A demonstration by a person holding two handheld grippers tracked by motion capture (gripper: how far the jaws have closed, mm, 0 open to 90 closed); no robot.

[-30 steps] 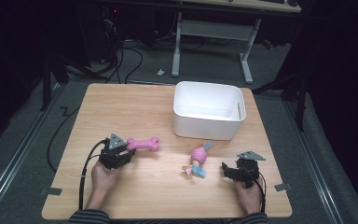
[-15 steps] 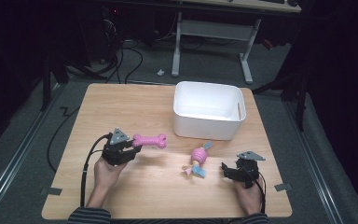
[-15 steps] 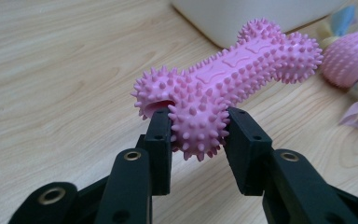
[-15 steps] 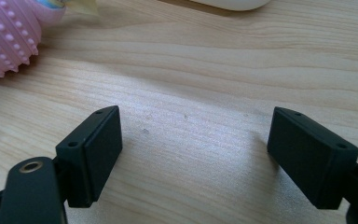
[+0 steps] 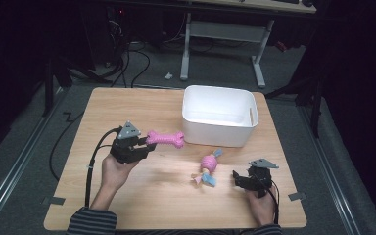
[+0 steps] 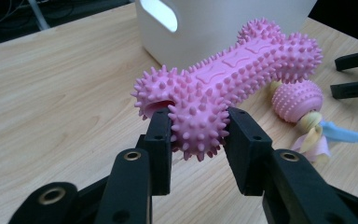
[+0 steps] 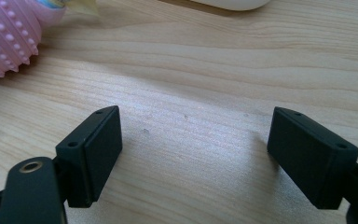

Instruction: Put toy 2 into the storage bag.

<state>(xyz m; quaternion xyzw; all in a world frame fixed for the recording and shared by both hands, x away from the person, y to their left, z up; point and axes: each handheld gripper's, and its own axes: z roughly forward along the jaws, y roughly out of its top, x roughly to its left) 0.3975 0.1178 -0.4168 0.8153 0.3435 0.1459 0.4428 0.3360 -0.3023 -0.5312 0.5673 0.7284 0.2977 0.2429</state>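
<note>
We see the left gripper [image 5: 144, 142] clamped on one knobbed end of the pink bone [image 5: 165, 139], its black jaws pressing the spiky rubber from both sides in the left gripper view [image 6: 198, 135]. The bone [image 6: 228, 88] sticks out ahead of the jaws, clear of the table [image 5: 127, 110], and its far end points toward the white bin [image 5: 220, 115], stopping just short of the bin's near wall. In the high view the left hand [image 5: 112, 171] carries the gripper over the table's left half. We find the right gripper [image 5: 240, 180] low at the table's right front, held by the right hand [image 5: 260, 203]; its jaws stand wide apart with nothing but bare wood between them [image 7: 193, 144]. A second toy, a pink ball with coloured tails [image 5: 208, 166], lies on the table between the two grippers, nearer the right one, and touches neither.
</note>
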